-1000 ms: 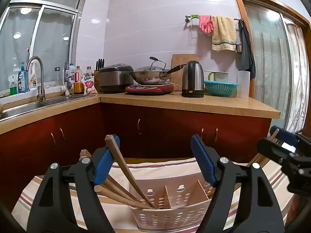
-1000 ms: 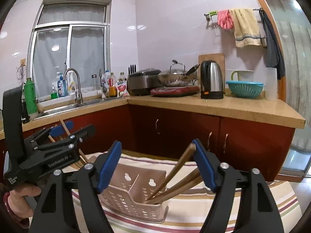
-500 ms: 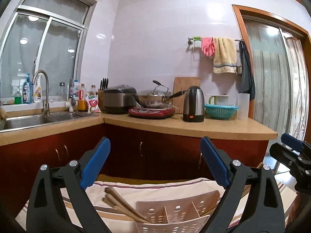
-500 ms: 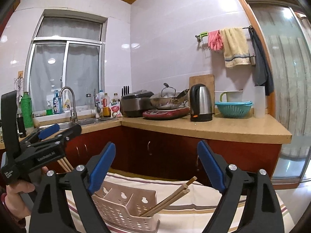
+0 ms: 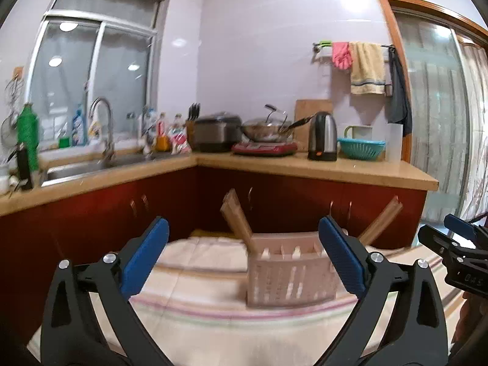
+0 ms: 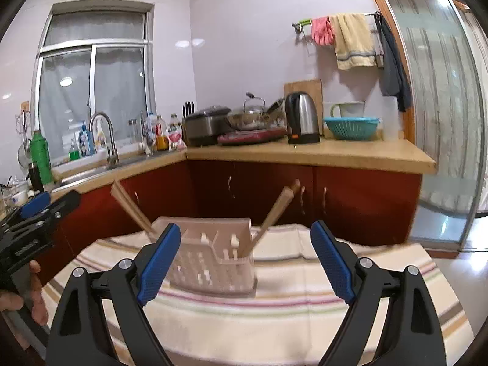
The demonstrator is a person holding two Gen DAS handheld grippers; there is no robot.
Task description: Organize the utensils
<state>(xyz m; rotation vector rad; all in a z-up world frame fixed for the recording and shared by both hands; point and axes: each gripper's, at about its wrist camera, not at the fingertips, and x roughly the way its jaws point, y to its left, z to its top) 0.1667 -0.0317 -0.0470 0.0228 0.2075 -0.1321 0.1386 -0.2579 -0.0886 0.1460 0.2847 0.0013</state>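
A pale pink slotted utensil basket (image 5: 289, 270) stands on the striped cloth (image 5: 213, 320); it also shows in the right wrist view (image 6: 213, 259). Wooden chopsticks lean out of its left end (image 5: 236, 216) and its right end (image 5: 381, 221), seen again in the right wrist view at left (image 6: 129, 204) and right (image 6: 276, 213). My left gripper (image 5: 242, 259) is open and empty, back from the basket. My right gripper (image 6: 245, 259) is open and empty, also back from it. Each gripper shows at the edge of the other's view (image 5: 454, 250) (image 6: 33, 222).
An L-shaped wooden counter (image 5: 305, 164) over red cabinets runs behind the table. On it are a sink with tap (image 5: 103, 131), bottles, a rice cooker (image 5: 216, 131), a wok, a kettle (image 5: 323, 137) and a teal colander (image 5: 361, 149). A glass door (image 6: 442, 106) is at the right.
Both grippers have pulled back and away from the basket, which now stands farther off. The chopsticks stay in the basket ends.
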